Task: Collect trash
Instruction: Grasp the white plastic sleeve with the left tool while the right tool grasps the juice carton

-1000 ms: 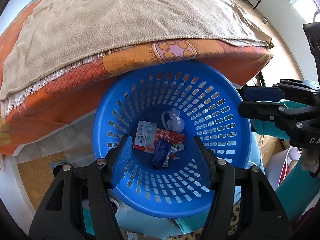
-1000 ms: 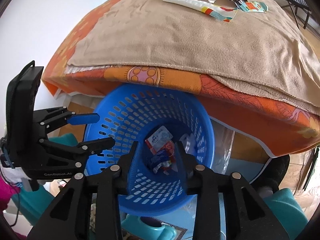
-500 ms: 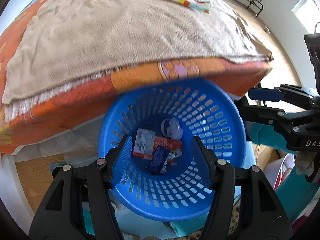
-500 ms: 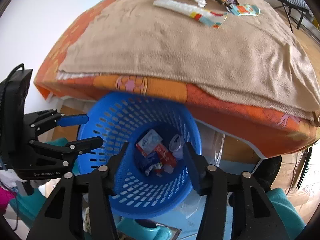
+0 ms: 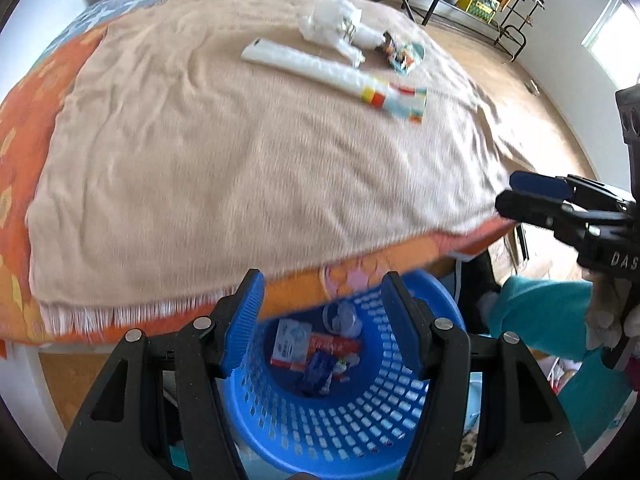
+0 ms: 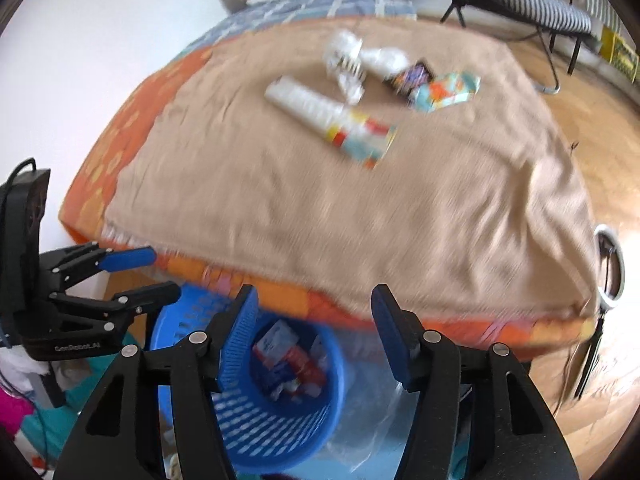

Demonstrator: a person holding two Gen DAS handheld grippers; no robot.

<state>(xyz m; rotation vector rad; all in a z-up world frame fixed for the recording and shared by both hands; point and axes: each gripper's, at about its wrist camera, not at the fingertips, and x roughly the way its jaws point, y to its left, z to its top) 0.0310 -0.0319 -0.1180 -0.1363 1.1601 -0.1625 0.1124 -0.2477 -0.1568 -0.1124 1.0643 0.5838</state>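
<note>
1. Since the earlier frame: both views tilted up from basket (image 5: pixel 340 420) toward bed (image 5: pixel 248 184).
2. Left gripper (image 5: pixel 322 316) and right gripper (image 6: pixel 314 328): wide apart, holding nothing.
3. Just below the tips: basket, wrappers already inside.
4. Well ahead on the blanket: long tube (image 6: pixel 328 120), white wrappers (image 6: pixel 348 64), colourful packets (image 6: pixel 440 88).
5. Best reach forward level, pinch one piece at a time, avoid snagging blanket.

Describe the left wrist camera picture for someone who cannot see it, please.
Two open black gripper fingers with blue pads, the left gripper, frame a blue basket holding wrappers, below a bed's edge. On the tan blanket lie more trash: a long white wrapper, crumpled clear plastic and a small colourful packet. The right gripper, open, shows at right.
</note>
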